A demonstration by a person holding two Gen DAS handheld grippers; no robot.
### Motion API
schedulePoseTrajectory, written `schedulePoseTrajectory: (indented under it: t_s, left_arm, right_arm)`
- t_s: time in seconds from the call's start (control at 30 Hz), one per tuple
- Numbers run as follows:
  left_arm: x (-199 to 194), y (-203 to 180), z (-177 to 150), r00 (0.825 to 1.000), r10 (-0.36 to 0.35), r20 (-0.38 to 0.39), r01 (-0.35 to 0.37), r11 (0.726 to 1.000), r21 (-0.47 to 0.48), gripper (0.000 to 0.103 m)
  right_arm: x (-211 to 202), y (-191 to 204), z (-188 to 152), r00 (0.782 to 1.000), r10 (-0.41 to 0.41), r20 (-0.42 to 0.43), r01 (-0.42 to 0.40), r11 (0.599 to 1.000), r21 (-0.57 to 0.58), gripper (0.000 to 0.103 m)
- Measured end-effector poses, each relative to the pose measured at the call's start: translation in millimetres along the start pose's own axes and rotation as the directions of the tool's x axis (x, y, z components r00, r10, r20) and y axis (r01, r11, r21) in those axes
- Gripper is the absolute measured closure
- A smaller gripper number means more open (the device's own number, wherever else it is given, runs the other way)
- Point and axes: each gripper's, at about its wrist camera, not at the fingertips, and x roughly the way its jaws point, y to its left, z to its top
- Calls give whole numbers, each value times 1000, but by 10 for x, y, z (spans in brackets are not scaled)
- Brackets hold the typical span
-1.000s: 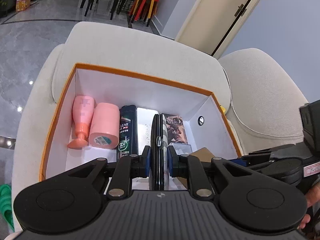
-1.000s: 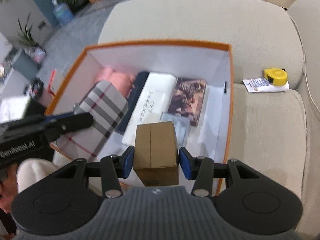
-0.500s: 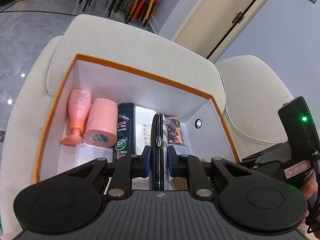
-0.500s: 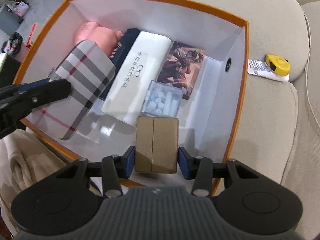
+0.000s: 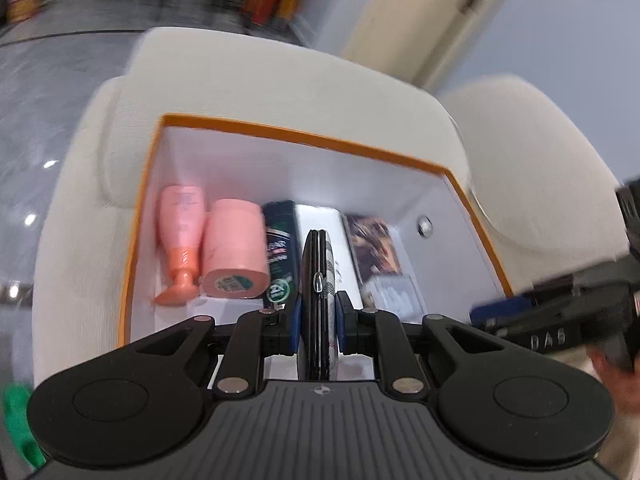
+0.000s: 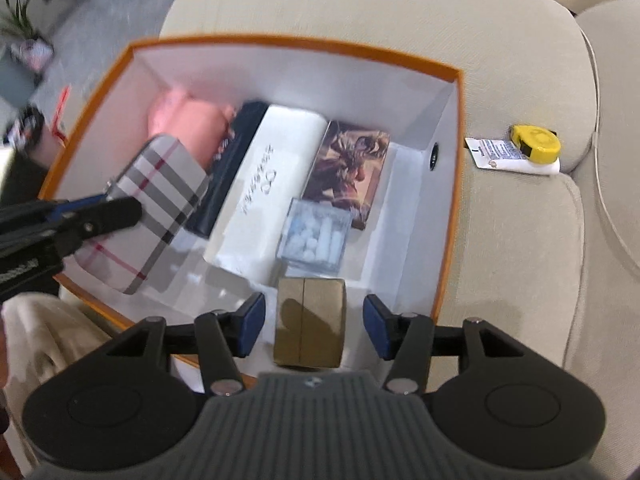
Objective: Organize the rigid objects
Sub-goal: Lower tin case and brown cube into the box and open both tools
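An orange-rimmed white box sits on a beige sofa. My left gripper is shut on a plaid case, held edge-on over the box's near left part. The right wrist view shows the plaid case from its flat side. My right gripper points steeply down into the near right corner, and its jaws are opening. A brown cardboard box stands between the blue pads, which no longer touch it.
Inside lie a pink bottle, a pink roll, a dark shampoo bottle, a long white box, a picture box and a clear box. A yellow tape measure lies on the sofa to the right.
The right jaws have spread away from the brown cardboard box, which they gripped before; it now stands in the orange box. The left gripper shifted slightly with the plaid case.
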Motion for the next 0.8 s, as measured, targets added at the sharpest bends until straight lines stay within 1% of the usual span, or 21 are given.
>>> schedulePoseTrajectory:
  t_s: [0.03, 0.1, 0.17, 0.2, 0.27, 0.33, 0.4, 0.53, 0.63, 0.7, 0.73, 0.8]
  left_arm:
    - [-3, -4, 52, 1000, -8, -20, 10, 998, 55, 84]
    - [7, -35, 152, 997, 2, -79, 13, 984, 179, 84]
    - [46, -68, 234, 988, 27, -152, 19, 956, 293, 84]
    - [75, -94, 263, 982, 45, -185, 23, 936, 352, 84]
    - [120, -179, 272, 970, 85, -226, 39, 869, 494, 84]
    - [164, -276, 249, 957, 111, -269, 82, 784, 615, 84]
    - [207, -355, 231, 943, 128, -308, 131, 707, 695, 84]
    - [228, -427, 226, 929, 143, -342, 195, 596, 779, 84]
    - [230, -431, 224, 914, 161, -373, 236, 537, 810, 84]
    - [204, -462, 234, 905, 152, -398, 279, 497, 822, 84]
    - [174, -483, 239, 901, 138, -411, 299, 488, 820, 84]
    - [138, -511, 257, 895, 109, -433, 329, 494, 805, 84]
  right_arm:
    - [-7, -24, -14, 1000, 8, 7, -8, 1000, 15, 49]
    - [10, -74, -50, 1000, 19, 14, -19, 999, 40, 49]
    - [-3, -117, -101, 999, 40, 21, -41, 997, 64, 49]
    - [-13, -132, -121, 998, 54, 27, -56, 996, 75, 49]
    - [-34, -154, -141, 996, 77, 37, -80, 992, 96, 49]
    - [-40, -168, -151, 995, 84, 46, -89, 991, 102, 49]
    - [-34, -194, -164, 994, 100, 52, -105, 987, 117, 49]
    - [-32, -235, -168, 991, 121, 59, -128, 983, 130, 49]
    - [-31, -260, -153, 990, 132, 58, -139, 980, 140, 49]
    - [-34, -278, -146, 988, 138, 63, -146, 978, 146, 49]
    - [-36, -286, -145, 988, 143, 66, -151, 977, 150, 49]
    - [-39, -300, -149, 986, 152, 68, -161, 975, 155, 49]
